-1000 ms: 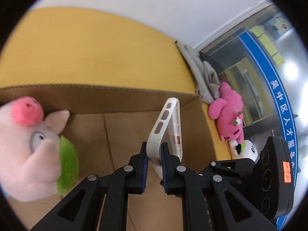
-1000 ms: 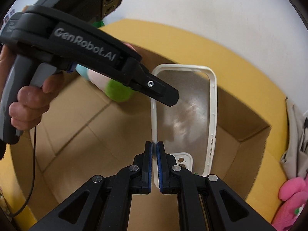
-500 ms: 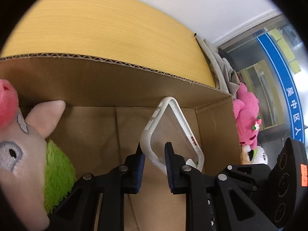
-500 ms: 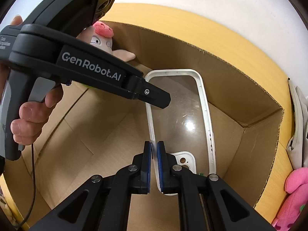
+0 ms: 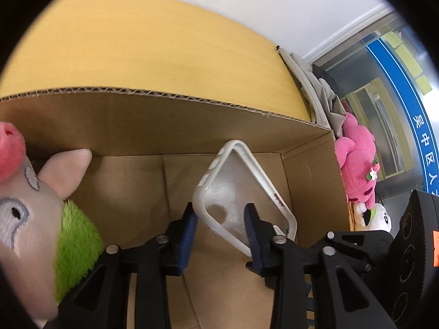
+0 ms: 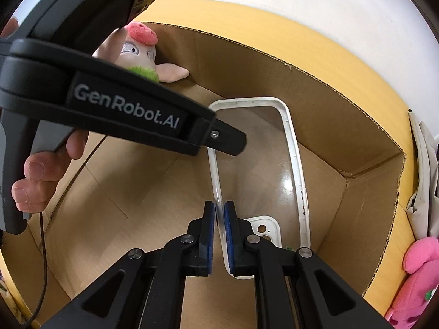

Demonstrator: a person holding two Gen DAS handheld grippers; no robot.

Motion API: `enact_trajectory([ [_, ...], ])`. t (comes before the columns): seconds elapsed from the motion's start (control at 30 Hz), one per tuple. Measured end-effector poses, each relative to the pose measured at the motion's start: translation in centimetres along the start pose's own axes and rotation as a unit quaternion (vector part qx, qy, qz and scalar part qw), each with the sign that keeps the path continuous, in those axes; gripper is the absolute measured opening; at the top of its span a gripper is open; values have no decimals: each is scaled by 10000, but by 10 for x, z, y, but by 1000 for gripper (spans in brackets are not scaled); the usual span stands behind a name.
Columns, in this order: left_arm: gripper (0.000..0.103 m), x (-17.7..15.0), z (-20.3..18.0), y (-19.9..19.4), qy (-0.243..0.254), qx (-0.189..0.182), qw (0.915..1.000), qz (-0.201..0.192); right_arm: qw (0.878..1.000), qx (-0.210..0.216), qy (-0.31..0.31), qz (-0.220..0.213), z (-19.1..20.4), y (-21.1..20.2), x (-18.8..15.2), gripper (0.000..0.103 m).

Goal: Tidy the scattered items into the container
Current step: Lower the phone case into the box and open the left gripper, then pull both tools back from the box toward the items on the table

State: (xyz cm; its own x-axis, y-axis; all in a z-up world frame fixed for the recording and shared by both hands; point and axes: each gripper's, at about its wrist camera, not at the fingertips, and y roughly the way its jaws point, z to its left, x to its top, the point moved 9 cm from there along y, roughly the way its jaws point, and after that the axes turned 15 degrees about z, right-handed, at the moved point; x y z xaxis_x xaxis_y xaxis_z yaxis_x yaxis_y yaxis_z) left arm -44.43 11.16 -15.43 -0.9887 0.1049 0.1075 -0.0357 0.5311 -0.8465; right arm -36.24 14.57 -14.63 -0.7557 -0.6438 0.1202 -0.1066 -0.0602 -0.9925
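Observation:
A clear phone case (image 5: 233,186) with a white rim stands tilted inside the cardboard box (image 5: 164,120), its camera end down near the floor. My left gripper (image 5: 221,219) straddles the case's lower corner; its jaws are opening and the pads stand apart from the rim. In the right wrist view the case (image 6: 293,150) leans toward the box's far wall (image 6: 315,104). My right gripper (image 6: 219,213) has the case's left rim between its blue pads, its jaws opening with a thin gap on each side. A hand (image 6: 41,170) holds the left gripper's handle.
A pink pig plush (image 5: 27,205) with green fur lies in the box's left corner (image 6: 137,46). Outside the box on the right sit a bright pink plush (image 5: 356,170), a white plush (image 5: 370,216) and grey cloth (image 5: 321,93). The box rests on a yellow table (image 5: 137,41).
Both grippers were shut on the case's rim. The left jaws have spread wide and the right jaws have parted slightly. The case has sunk deeper into the box and tilted over.

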Motion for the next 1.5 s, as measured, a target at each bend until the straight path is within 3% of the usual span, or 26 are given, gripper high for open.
enact_trajectory([
  [0.13,46,-3,-4,-10,33,121,9999,-104,9999,5,64,-139,3,-10,-3,48],
  [0.5,46,-29,-30,-67,307,254,9977,-540,9985,-172,252,-448,18,-56,-33,68],
  [0.63,48,-54,-43,-105,542,501,9934,-873,9962,-281,404,-715,31,-91,-49,86],
  [0.7,55,-76,-52,-133,695,651,9888,-1145,9953,-244,427,-840,54,-109,-68,94],
  [0.8,63,-110,-63,-170,862,767,9815,-1527,9927,-296,486,-1063,69,-127,-48,97],
  [0.93,68,-168,-71,-213,1015,1263,9644,-2089,9841,-296,966,-1461,88,-163,-87,101],
  [1.0,82,-203,-74,-226,1102,1661,9507,-2377,9773,-335,1253,-1674,80,-163,-105,102],
  [1.07,82,-233,-75,-229,1153,2070,9359,-2606,9700,-298,1487,-1900,90,-169,-120,102],
  [1.13,82,-257,-75,-226,1195,2308,9285,-2652,9642,-261,1649,-2061,95,-167,-134,102],
  [1.3,82,-311,-69,-210,1092,2345,9304,-2596,9554,-446,1804,-2297,128,-173,-166,102],
  [1.5,82,-351,-63,-198,934,2238,9342,-2616,9506,-647,1833,-2419,155,-179,-194,102],
])
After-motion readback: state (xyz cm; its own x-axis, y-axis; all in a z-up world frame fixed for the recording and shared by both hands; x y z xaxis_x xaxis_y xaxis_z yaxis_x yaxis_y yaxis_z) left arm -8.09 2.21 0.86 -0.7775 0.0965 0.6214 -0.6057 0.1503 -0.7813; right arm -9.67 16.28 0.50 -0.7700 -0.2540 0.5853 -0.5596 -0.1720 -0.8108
